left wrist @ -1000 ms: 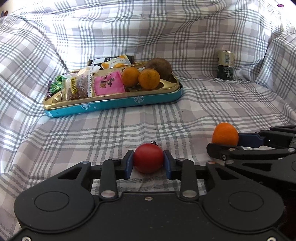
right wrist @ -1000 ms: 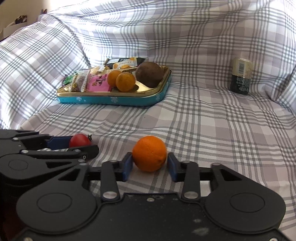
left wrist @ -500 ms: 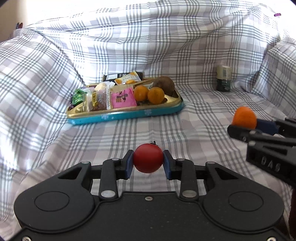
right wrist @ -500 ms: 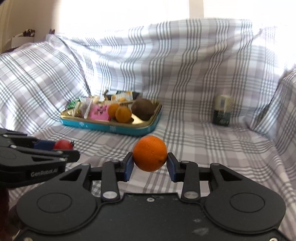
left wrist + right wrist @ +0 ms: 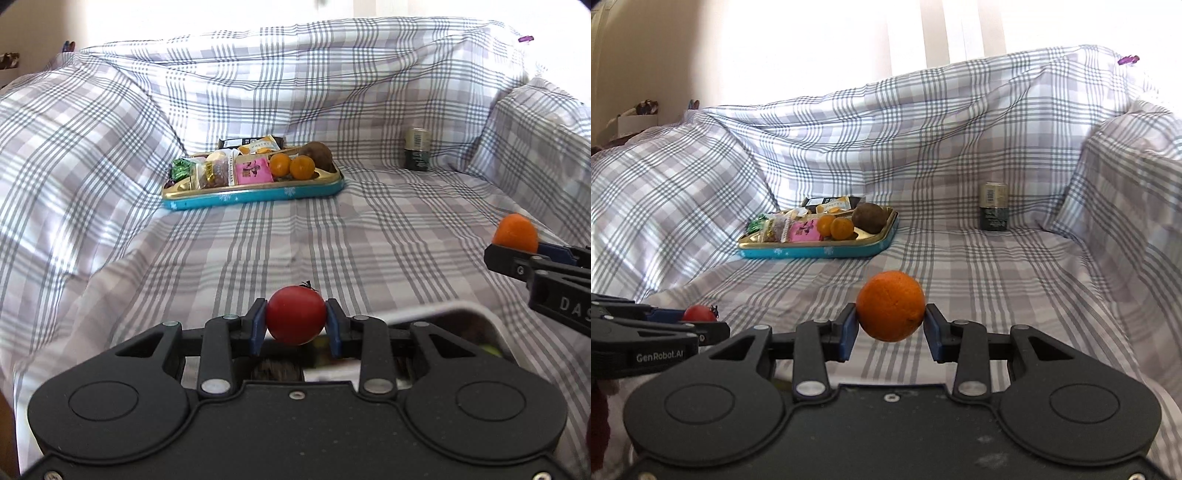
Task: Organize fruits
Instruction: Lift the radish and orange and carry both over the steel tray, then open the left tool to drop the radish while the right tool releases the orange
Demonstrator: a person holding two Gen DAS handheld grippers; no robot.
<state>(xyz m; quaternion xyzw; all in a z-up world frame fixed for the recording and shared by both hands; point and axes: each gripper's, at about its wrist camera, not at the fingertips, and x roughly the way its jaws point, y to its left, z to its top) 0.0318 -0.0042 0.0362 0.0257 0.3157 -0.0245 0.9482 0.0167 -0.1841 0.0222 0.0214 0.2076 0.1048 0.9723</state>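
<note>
From the left wrist, the step in hand looks like carrying fruit off to a container, part of whose pale rim (image 5: 458, 306) shows just below the gripper, so it should go level and steadily; the left gripper (image 5: 296, 325) is clamped narrowly on a tomato (image 5: 295, 319), held clear above the plaid cloth (image 5: 332, 236), well away from the tray (image 5: 255, 194). From the right wrist, the right gripper (image 5: 891, 334) likewise grips an orange (image 5: 890, 305) between its pads, aloft over the cloth and well short of the tray, where two small oranges (image 5: 834, 227) and a brown fruit (image 5: 870, 218) lie.
</note>
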